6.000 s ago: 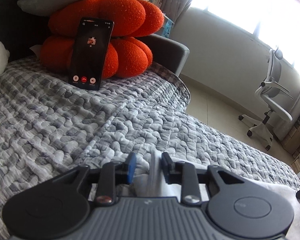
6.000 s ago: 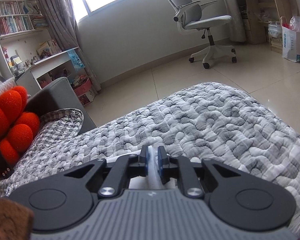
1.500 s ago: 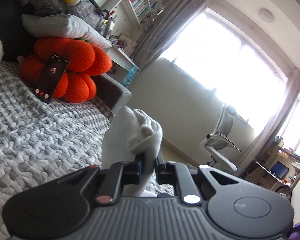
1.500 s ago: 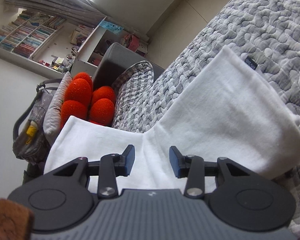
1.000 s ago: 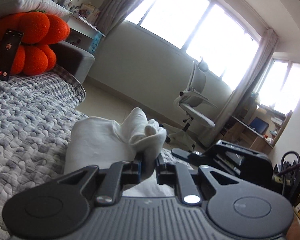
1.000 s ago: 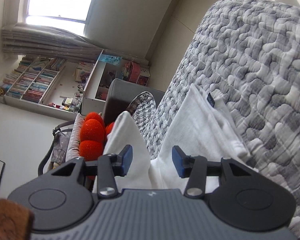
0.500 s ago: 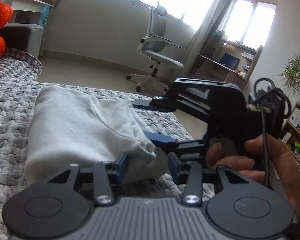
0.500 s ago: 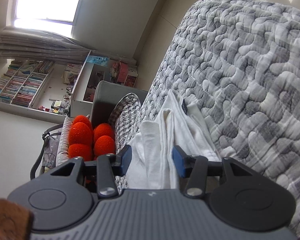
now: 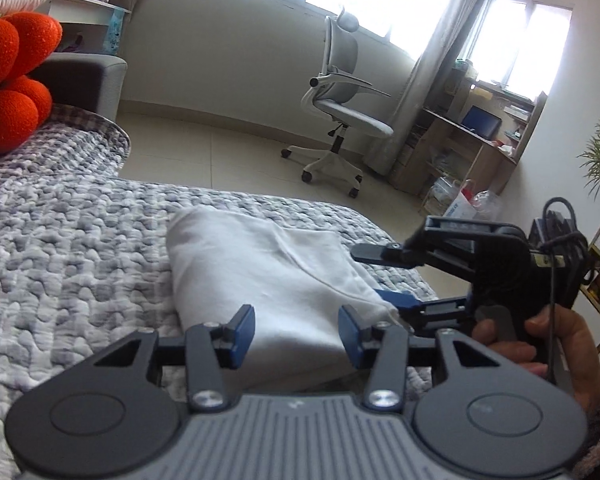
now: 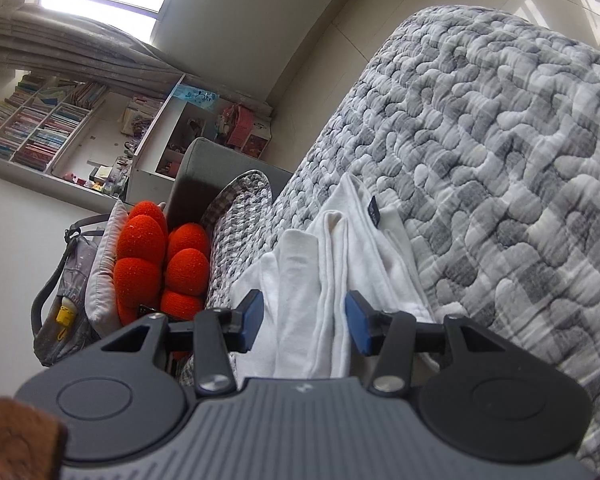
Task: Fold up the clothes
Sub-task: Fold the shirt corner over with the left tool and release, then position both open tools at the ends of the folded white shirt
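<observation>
On the quilted bed point(image 9: 60, 240), the folded white garment point(image 9: 260, 272) lies released: left claw point(image 9: 296, 330) jaws have just opened, right claw point(image 10: 304, 320) likewise gapes, gripping nothing; fold apparently complete.

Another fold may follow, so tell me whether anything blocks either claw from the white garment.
Nothing visible does. The folded white garment lies on the grey quilt directly ahead of the open left claw; the open right claw has its layered edge between its fingers.
</observation>
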